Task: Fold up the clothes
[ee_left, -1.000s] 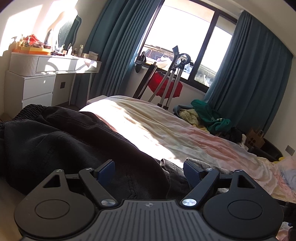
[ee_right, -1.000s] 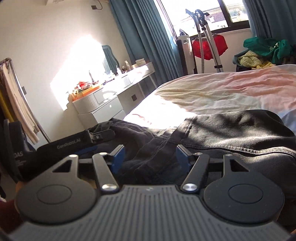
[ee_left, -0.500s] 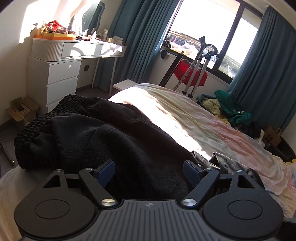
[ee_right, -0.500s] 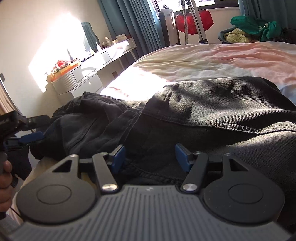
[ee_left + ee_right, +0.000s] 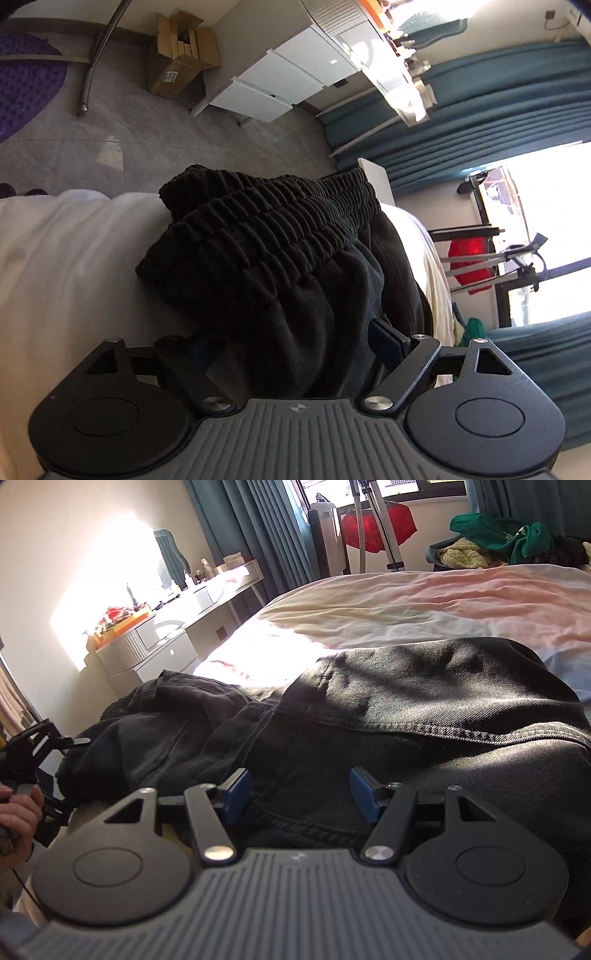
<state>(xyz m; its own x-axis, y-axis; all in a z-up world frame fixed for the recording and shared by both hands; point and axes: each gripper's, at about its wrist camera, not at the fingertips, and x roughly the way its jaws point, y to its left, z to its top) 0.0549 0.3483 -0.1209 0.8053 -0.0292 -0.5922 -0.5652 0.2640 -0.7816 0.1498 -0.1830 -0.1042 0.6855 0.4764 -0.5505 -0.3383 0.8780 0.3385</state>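
Black trousers (image 5: 369, 720) lie across the near part of the bed. Their ribbed elastic waistband (image 5: 266, 221) shows in the left wrist view, near the bed's edge. My left gripper (image 5: 295, 343) is open, rolled on its side, with the black cloth below the waistband lying between its fingers; the left finger is partly hidden by cloth. My right gripper (image 5: 301, 790) is open over a stitched hem of the trousers, its blue pads (image 5: 236, 786) on either side of the cloth. The left gripper and the hand holding it also show in the right wrist view (image 5: 33, 746).
The bed (image 5: 406, 602) has a pale, pink-tinted cover. A white dresser (image 5: 280, 77) and a cardboard box (image 5: 177, 59) stand on the grey floor beside it. A clothes pile (image 5: 498, 539), a red item on a stand (image 5: 376, 524) and teal curtains are by the window.
My left gripper has rolled onto its side and moved to the waistband end of the trousers. My right gripper has come slightly closer to the cloth. Both stay open.
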